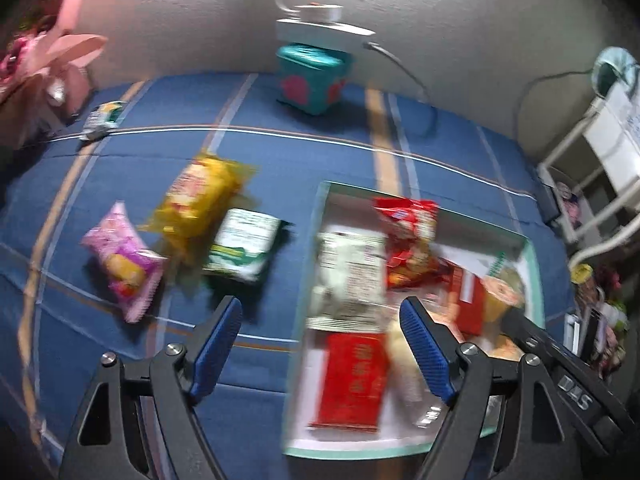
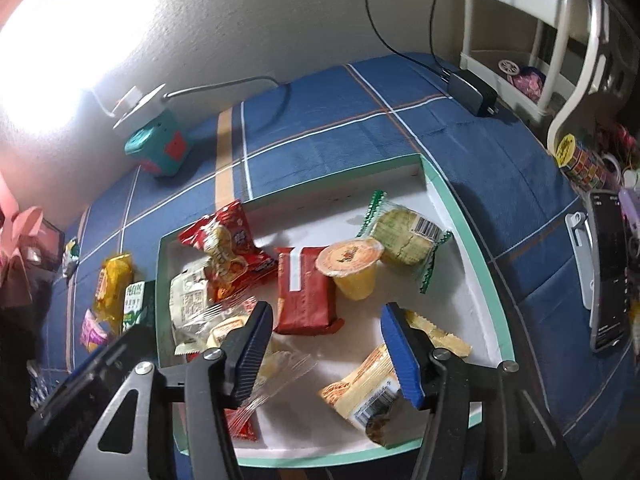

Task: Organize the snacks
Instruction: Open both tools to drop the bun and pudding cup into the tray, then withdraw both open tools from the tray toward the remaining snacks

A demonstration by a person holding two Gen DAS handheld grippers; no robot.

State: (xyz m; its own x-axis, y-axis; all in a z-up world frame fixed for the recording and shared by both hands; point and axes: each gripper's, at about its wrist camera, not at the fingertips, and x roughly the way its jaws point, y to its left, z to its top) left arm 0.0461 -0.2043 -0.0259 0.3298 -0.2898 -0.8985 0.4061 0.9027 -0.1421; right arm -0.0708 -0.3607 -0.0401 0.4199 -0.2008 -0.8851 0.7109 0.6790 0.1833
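Note:
A white box with a mint-green rim point(image 2: 452, 196) sits on the blue checked cloth. It holds a red crisp bag point(image 2: 224, 248), a flat red packet point(image 2: 306, 292), an orange jelly cup point(image 2: 354, 268), a green-edged biscuit pack point(image 2: 404, 236) and a yellow-orange packet point(image 2: 368, 388). My right gripper point(image 2: 326, 312) hangs open over the box's near part, nothing between its pads. My left gripper point(image 1: 320, 312) is open above the box's left rim point(image 1: 308, 264), empty. Left of the box lie a yellow packet point(image 1: 200, 196), a pink packet point(image 1: 124, 260) and a green-white packet point(image 1: 244, 248).
A teal tub point(image 1: 312, 80) under a white power strip stands by the back wall, its cable trailing right. A small packet point(image 1: 102, 120) lies at far left. A phone point(image 2: 608, 272), a black adapter point(image 2: 474, 90) and a white shelf point(image 2: 520, 20) line the right side.

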